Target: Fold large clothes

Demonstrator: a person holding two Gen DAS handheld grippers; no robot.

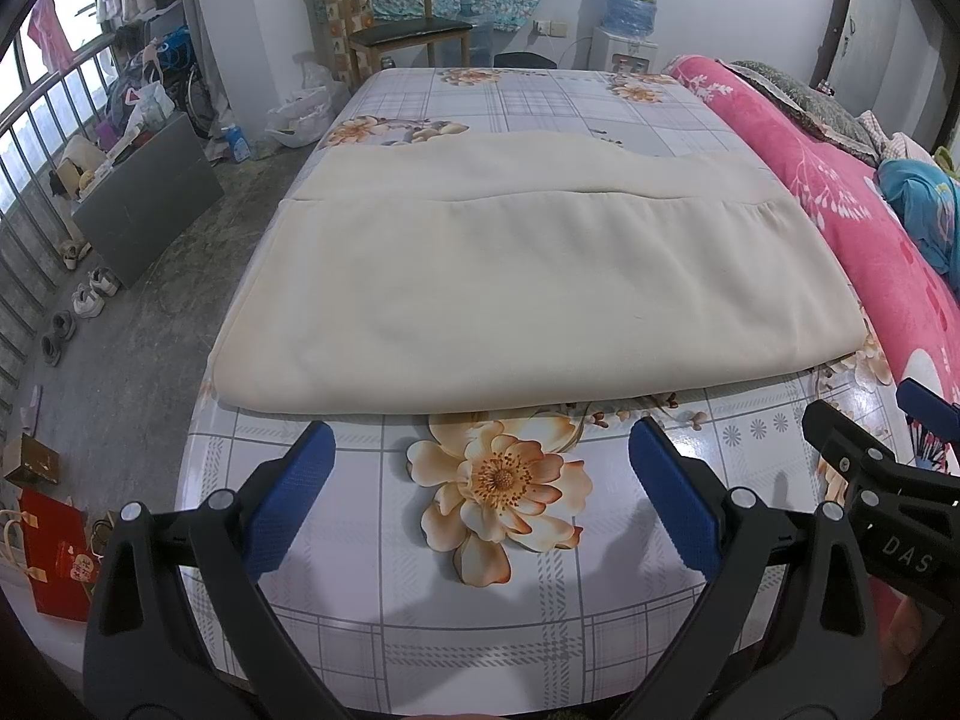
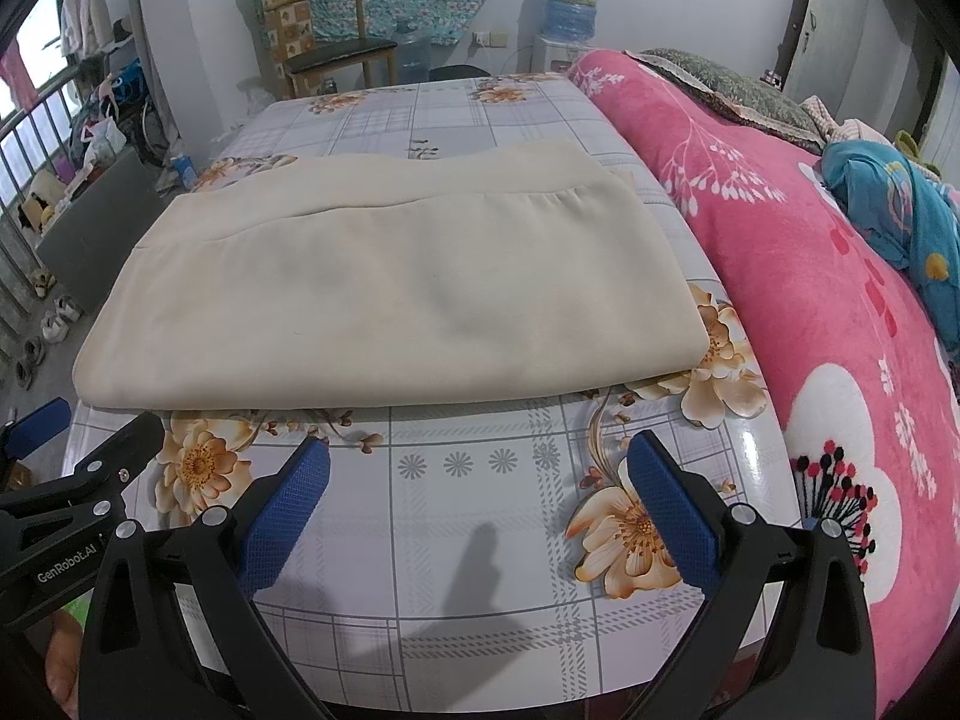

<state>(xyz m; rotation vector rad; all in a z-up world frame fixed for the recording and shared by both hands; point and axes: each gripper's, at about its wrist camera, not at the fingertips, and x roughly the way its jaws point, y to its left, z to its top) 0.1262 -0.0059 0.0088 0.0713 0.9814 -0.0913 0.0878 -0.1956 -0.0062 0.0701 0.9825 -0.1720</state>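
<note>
A cream garment (image 1: 528, 276) lies folded flat into a wide rectangle on the floral tablecloth (image 1: 498, 600); it also shows in the right wrist view (image 2: 390, 288). My left gripper (image 1: 480, 450) is open and empty, just short of the garment's near edge, above the table. My right gripper (image 2: 477, 462) is open and empty too, near the garment's near right part. The right gripper shows at the right edge of the left wrist view (image 1: 864, 450). The left gripper shows at the left edge of the right wrist view (image 2: 90, 438).
A pink floral blanket (image 2: 810, 276) lies bunched along the table's right side, with a blue cloth (image 2: 900, 210) on it. A chair (image 1: 408, 30) and a water dispenser (image 1: 627, 18) stand beyond the far edge. Boxes, shoes and a railing are on the floor at the left (image 1: 150, 198).
</note>
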